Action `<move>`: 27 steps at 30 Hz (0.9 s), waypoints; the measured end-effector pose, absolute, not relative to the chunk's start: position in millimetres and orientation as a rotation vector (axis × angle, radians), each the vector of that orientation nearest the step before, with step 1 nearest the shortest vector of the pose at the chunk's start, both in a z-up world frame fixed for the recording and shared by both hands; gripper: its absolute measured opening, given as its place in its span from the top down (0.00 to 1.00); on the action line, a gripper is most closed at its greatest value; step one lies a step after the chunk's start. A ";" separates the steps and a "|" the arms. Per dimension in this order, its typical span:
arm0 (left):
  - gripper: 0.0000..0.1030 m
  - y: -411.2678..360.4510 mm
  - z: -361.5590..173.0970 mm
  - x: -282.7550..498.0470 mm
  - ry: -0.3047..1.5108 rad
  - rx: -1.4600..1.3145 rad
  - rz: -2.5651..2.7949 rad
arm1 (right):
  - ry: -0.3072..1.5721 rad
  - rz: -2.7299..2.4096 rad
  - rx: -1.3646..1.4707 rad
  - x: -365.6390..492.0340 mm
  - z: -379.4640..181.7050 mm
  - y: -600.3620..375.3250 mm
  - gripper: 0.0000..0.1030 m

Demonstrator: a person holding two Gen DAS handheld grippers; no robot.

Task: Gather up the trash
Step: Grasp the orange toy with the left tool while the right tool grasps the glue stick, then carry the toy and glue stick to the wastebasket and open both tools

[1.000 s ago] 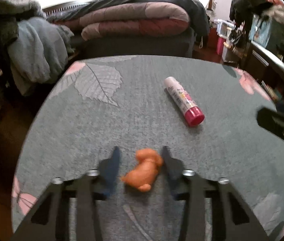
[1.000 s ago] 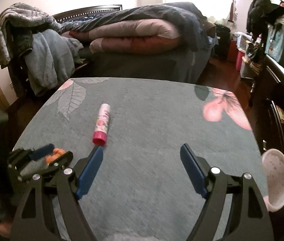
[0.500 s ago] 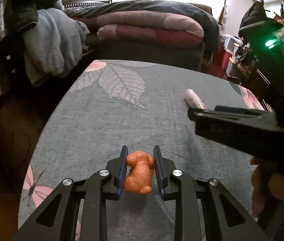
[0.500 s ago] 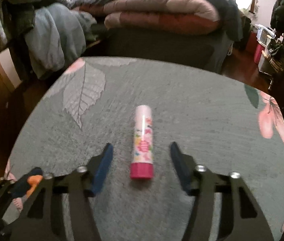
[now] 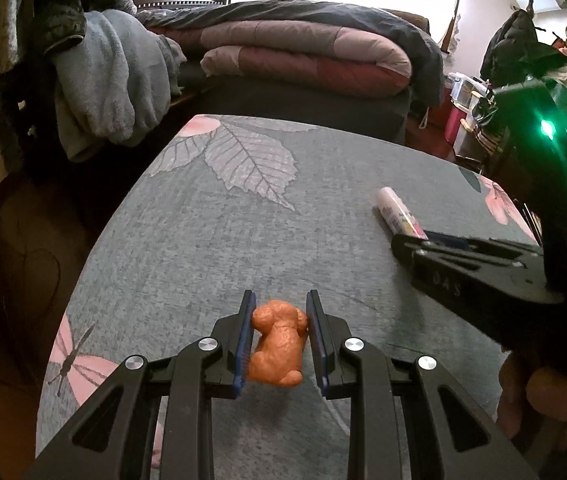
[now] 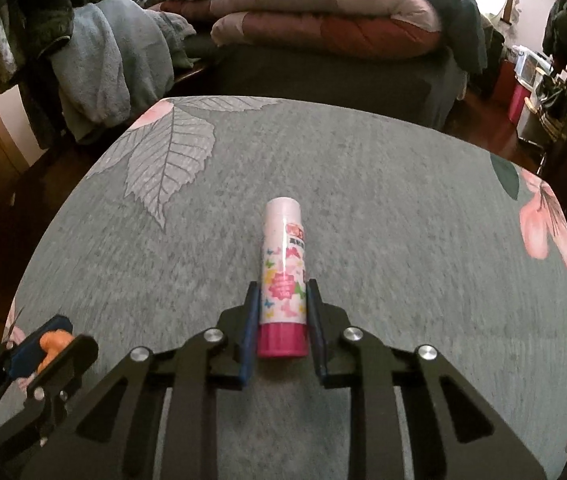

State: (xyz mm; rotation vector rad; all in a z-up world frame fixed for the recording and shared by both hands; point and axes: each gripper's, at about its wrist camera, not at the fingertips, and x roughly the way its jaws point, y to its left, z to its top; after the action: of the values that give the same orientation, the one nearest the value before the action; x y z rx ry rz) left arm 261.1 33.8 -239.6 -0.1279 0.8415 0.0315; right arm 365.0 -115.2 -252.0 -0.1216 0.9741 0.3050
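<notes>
A: Left gripper, what's it got?

B: Clamped on the orange dog figurine. Both blue pads press its sides. Figurine sits low over the grey leaf-print tabletop, near the front-left corner; can't tell whether it's touching the cloth or lifted just clear.

A: And the right gripper?

B: Closed around the glue stick. Pads flank the lower half of the tube, just above the magenta cap end, which points back toward the camera. White end points away, toward the bed.

A: Is the stick lying flat?

B: Looks flat on the tabletop, roughly centre, lengthwise along the fingers. Whether the pads are squeezing or only touching, hard to say; no gap is visible either side.

A: Do the two grippers see each other?

B: Yes. From the left wrist camera the right gripper comes in from the right edge, with the stick's white end poking out past it. From the right wrist camera the left gripper sits at bottom left, orange showing between its pads. Well apart.

A: Surroundings?

B: Folded quilts on the bed, a grey-blue blanket heaped at left.
</notes>
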 end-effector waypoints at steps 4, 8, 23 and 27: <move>0.75 27.5 -233.1 257.8 0.832 -0.119 0.028 | 0.973 0.307 -0.097 352.2 -249.4 -129.7 0.77; 0.75 18.0 -225.7 254.0 0.819 -0.105 0.021 | 0.952 0.301 -0.073 336.3 -240.8 -150.0 0.77; 0.75 -69.1 -191.7 253.1 0.775 -0.031 -0.132 | 0.846 0.221 0.071 276.5 -204.3 -260.4 0.77; 0.75 -105.1 -184.3 255.2 0.766 0.007 -0.190 | 0.821 0.179 0.100 261.5 -201.2 -296.0 0.78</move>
State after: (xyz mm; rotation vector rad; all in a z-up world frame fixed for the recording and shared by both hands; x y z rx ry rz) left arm 255.2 -105.1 -184.3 0.0073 0.7658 -0.1905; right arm 261.5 -296.0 -201.2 0.1001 0.8213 0.1788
